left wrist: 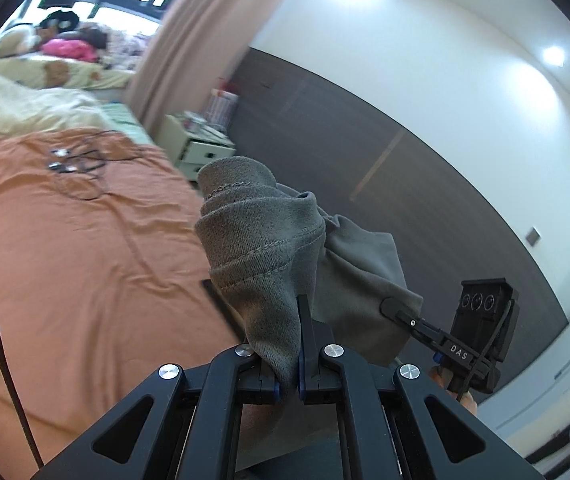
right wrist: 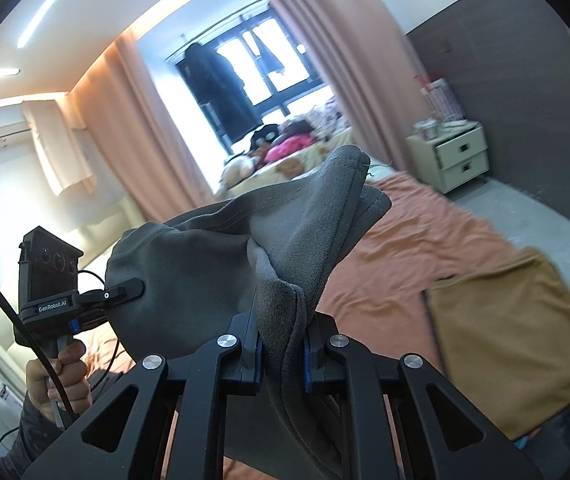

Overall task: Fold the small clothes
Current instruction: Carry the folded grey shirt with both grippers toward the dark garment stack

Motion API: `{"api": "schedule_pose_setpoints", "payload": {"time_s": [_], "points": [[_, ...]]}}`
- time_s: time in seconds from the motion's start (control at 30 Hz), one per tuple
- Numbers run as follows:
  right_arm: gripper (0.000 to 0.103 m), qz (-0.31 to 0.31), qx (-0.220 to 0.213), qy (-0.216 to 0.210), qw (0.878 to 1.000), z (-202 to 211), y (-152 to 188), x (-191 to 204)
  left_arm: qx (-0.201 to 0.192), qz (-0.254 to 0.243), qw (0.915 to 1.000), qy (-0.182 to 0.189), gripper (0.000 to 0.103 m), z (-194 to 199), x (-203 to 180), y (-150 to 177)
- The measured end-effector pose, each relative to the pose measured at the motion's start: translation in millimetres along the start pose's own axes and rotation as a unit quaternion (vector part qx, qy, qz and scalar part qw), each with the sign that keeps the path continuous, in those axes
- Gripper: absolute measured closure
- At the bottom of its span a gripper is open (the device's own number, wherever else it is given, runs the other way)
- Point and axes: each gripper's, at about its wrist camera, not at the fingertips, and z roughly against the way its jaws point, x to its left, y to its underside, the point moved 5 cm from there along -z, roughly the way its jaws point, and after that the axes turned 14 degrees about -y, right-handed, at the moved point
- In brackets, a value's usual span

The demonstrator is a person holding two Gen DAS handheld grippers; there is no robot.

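Grey fleecy fabric fills the near field of both wrist views: a small grey garment (left wrist: 269,240) of soft knit with stitched hems, bunched and lifted clear of the bed. Closest in the left wrist view, the left gripper (left wrist: 289,376) has its black jaws almost fully together, pinching a gathered fold of the grey garment that rises straight up from between its blue-edged pads. Just right of that claw and slightly beyond it, the right gripper (left wrist: 395,308) reaches in with its black fingers clamped on another edge of the same cloth, its camera housing behind it.

From the right wrist view, the right gripper's jaws stand nearly closed on a thick wad of the garment (right wrist: 221,264), which drapes up and over to the left. Left of this claw, the left gripper (right wrist: 131,290) bites the far side of the cloth, and below it a person's hand (right wrist: 61,376) wraps the handle, a dark sleeve beneath.

Past the claws, below and beyond the hanging cloth, spreads a bed covered in a rumpled orange sheet (left wrist: 77,248). Right of the right claw, a tan folded cloth (right wrist: 517,336) lies on that sheet. Farther off stand a cream two-drawer nightstand (right wrist: 457,156), pink curtains (right wrist: 153,128) and a dark-framed window (right wrist: 245,80).
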Motion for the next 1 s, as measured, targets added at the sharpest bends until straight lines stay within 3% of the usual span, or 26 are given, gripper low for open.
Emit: {"api": "schedule_pose_setpoints", "payload": {"time_s": [0.33,0.5,0.73,1.0], "points": [[0.092,0.015,-0.032,0.087,0.996,85.5,3.0,8.4,0.04,-0.053,0.9952,0.072,0.098,-63.9,-84.1,-11.9],[0.092,0.02,-0.039,0.124,0.991,103.0,9.2,24.0,0.059,-0.076,0.9896,0.107,0.098,-93.1,-124.2,-10.7],[0.092,0.014,-0.039,0.176,0.983,96.8,7.8,49.7,0.085,-0.072,0.9831,0.146,0.098,-126.7,-155.3,3.8],[0.092,0.007,-0.023,0.218,0.976,59.1,15.6,59.4,0.117,-0.05,0.98,0.153,0.098,-192.5,-138.1,17.2]]}}
